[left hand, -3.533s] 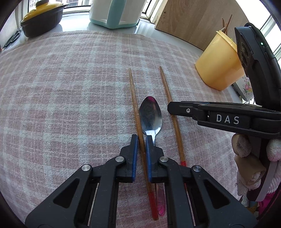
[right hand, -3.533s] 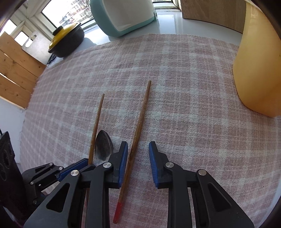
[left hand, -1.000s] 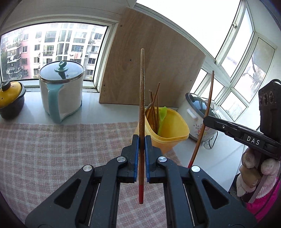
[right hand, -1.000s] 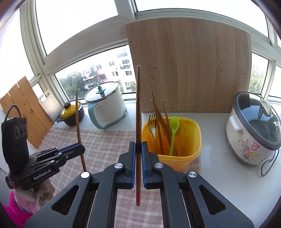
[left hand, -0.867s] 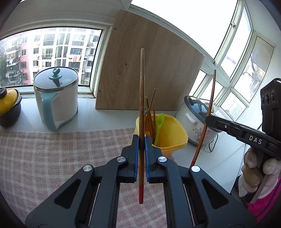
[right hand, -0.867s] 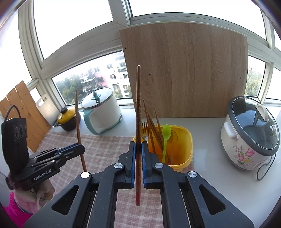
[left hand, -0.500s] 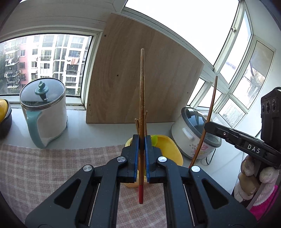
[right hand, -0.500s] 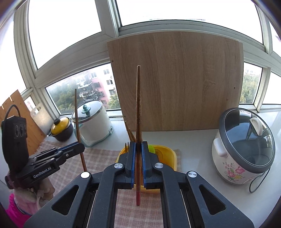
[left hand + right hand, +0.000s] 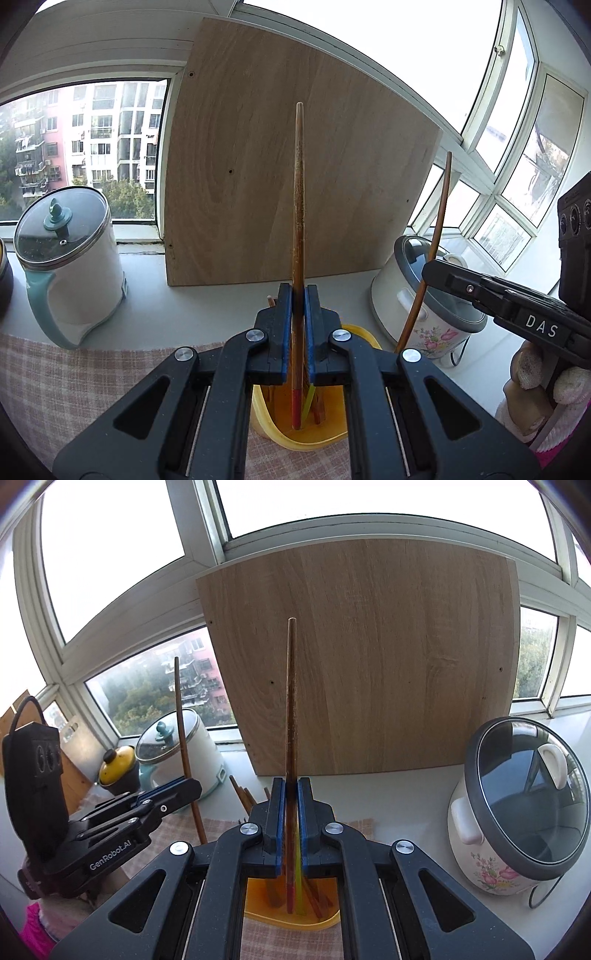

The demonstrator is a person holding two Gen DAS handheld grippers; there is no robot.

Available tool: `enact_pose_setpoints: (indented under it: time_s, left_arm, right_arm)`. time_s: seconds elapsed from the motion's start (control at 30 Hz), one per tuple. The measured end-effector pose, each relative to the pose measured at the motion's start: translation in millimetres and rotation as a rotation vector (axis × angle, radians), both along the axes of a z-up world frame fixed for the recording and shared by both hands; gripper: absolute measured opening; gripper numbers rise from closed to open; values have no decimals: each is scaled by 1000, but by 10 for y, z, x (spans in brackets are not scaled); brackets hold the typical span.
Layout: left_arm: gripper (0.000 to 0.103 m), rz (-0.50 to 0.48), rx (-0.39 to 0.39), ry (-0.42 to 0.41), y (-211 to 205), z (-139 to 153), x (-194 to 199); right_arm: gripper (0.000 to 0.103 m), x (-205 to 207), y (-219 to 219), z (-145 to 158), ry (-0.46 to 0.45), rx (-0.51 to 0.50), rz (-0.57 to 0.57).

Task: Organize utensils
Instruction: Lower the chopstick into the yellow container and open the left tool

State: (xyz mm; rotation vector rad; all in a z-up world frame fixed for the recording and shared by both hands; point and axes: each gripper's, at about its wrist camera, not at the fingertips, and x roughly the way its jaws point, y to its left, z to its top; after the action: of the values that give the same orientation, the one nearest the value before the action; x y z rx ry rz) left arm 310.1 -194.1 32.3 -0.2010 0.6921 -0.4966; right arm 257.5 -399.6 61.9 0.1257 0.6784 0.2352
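The left gripper is squeezed tight on one wooden chopstick. The stick stands straight up between the blue pads. Its red end points down into the yellow holder, which sits just under the gripper. Other sticks and something green stand in the holder too.

The right gripper is squeezed tight on a second chopstick. This one also stands straight up, with its low end down over the same yellow holder. From the left camera you can see the right gripper off to the side, holding its stick a bit tilted. From the right camera you can see the left gripper with its stick beside it.

The holder sits on a pink checked cloth near the cloth's far edge.

A bit farther back, a white rice cooker with flowers stands on the counter to the right. A white pot with a green handle and glass lid stands to the left. A small yellow-lidded pot is beside it.

Behind all that, a big wooden board leans against the windows. Through the glass there are tall buildings and trees.
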Motion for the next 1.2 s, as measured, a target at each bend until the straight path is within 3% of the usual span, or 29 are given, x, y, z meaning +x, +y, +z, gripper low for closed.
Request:
enact_pose_setpoints:
  time_s: [0.47, 1.2]
  left_arm:
    - [4, -36, 34, 58, -93, -313, -43]
    - [5, -42, 59, 62, 9, -331, -290]
  right_arm:
    - [5, 62, -50, -398, 81, -27, -12]
    - [5, -127, 3, -604, 122, -34, -33]
